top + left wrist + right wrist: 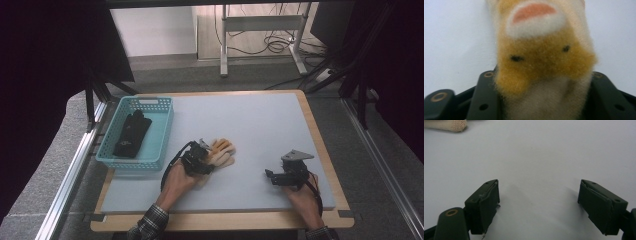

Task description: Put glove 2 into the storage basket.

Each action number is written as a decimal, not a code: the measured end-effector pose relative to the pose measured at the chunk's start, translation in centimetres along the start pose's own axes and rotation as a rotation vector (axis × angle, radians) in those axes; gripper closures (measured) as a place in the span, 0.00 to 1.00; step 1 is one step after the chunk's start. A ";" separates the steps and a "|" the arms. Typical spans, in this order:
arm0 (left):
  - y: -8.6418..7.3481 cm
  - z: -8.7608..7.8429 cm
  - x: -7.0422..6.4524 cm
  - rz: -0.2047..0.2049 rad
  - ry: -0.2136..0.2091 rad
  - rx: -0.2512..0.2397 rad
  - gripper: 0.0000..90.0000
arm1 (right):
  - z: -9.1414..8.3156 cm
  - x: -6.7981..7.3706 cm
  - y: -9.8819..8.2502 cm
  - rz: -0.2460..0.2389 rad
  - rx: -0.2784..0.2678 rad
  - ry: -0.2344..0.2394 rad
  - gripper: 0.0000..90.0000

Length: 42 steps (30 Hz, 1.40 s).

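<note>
Left tool (pixel 201 158) clamped on the fuzzy glove (pixel 220 152).
Near the table's (pixel 260 125) middle, glove's long axis running from tool toward far right corner, fingers pointing away; right tool (pixel 272 176) by the near right edge, spread wide, empty.

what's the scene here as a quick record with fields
surface: table with a pale grey top
held thing: fuzzy orange and cream glove, lying on the table near the middle
left gripper: jaws closed on the glove
right gripper: open, nothing between its jaws, low over bare table
basket: teal, at the table's left edge
in basket: black glove
</note>
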<state>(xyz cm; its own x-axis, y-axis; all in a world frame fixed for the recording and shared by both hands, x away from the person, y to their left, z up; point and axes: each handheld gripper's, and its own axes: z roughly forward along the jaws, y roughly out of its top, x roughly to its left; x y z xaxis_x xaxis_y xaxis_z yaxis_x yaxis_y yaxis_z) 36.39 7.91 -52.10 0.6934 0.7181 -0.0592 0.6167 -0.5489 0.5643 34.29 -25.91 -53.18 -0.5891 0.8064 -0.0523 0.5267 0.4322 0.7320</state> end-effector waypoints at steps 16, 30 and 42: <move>0.7 -3.8 2.8 -0.099 0.026 -0.084 0.61 | 0.0 0.0 0.0 0.000 0.000 0.000 0.19; 1.6 -9.3 6.4 -0.166 0.119 -0.137 0.60 | 0.0 0.0 0.0 0.001 0.000 0.000 0.19; 0.2 -12.8 10.9 -0.266 0.210 -0.152 0.60 | 0.0 0.0 0.0 0.000 0.000 0.001 0.19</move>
<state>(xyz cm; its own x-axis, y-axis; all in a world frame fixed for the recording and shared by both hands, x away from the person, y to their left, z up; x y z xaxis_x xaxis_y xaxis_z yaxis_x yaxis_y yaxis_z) 39.29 21.09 -42.06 0.4150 0.9079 -0.0595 0.6920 -0.2725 0.6685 34.29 -25.92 -53.17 -0.5894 0.8062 -0.0517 0.5267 0.4320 0.7321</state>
